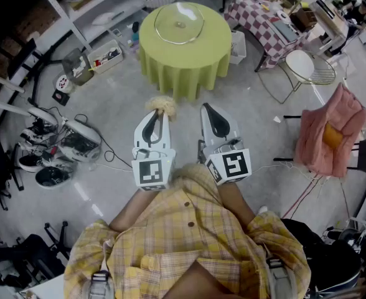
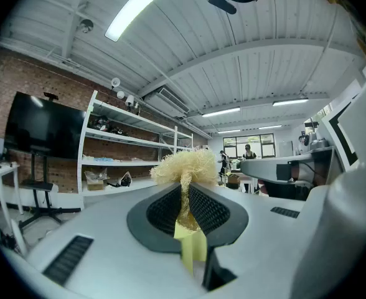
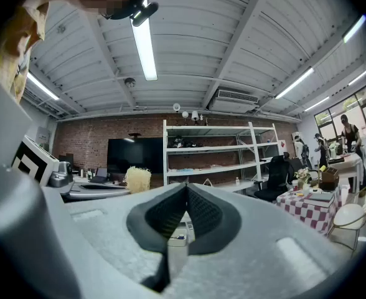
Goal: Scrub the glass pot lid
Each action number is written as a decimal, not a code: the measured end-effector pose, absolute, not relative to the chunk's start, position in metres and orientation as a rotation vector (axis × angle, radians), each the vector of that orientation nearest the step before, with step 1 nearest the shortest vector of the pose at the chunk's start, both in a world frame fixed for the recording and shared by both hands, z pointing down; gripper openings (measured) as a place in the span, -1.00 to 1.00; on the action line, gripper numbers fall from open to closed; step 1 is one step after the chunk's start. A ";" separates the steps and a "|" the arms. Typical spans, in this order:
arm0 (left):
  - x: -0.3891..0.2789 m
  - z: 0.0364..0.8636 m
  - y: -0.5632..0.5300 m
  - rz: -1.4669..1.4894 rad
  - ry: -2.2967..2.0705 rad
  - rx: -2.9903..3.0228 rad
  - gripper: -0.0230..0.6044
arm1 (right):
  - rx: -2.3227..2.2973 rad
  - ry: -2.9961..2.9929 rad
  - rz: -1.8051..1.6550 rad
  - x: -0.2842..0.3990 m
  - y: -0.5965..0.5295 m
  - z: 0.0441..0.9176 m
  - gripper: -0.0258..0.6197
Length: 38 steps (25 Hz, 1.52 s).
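Note:
The glass pot lid (image 1: 179,23) lies flat on a round table with a green cloth (image 1: 184,55), well ahead of both grippers. My left gripper (image 1: 161,112) is shut on a pale yellow scrubber (image 1: 162,104), whose frizzy tuft (image 2: 186,166) sticks out past the jaw tips. My right gripper (image 1: 209,109) is shut with nothing between its jaws, just right of the left one. Both are held level in front of the person in a yellow plaid shirt, short of the table. In the right gripper view the jaws (image 3: 186,189) meet and the scrubber (image 3: 137,178) shows to the left.
A checked-cloth table (image 1: 267,23) and a white wire chair (image 1: 307,67) stand at the right. A pink cloth over a chair (image 1: 329,132) is nearer right. Bins (image 1: 96,58), shelving (image 1: 77,11) and cabled gear (image 1: 65,142) line the left floor.

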<state>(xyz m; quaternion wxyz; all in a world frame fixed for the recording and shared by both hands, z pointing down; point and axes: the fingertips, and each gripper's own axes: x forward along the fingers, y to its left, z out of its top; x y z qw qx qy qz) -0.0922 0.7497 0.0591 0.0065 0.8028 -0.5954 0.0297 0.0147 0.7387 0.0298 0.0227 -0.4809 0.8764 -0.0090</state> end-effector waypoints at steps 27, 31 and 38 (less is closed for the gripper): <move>0.051 0.066 0.737 0.100 -1.957 2.370 -0.79 | -1.257 2.888 -0.052 0.138 0.718 0.044 -0.92; 0.049 0.076 0.732 0.127 -1.984 2.330 -0.79 | -1.280 2.879 -0.060 0.142 0.710 0.051 -0.92; 0.043 0.085 0.695 0.114 -2.001 2.324 -0.79 | -1.320 2.890 -0.069 0.137 0.667 0.063 -0.92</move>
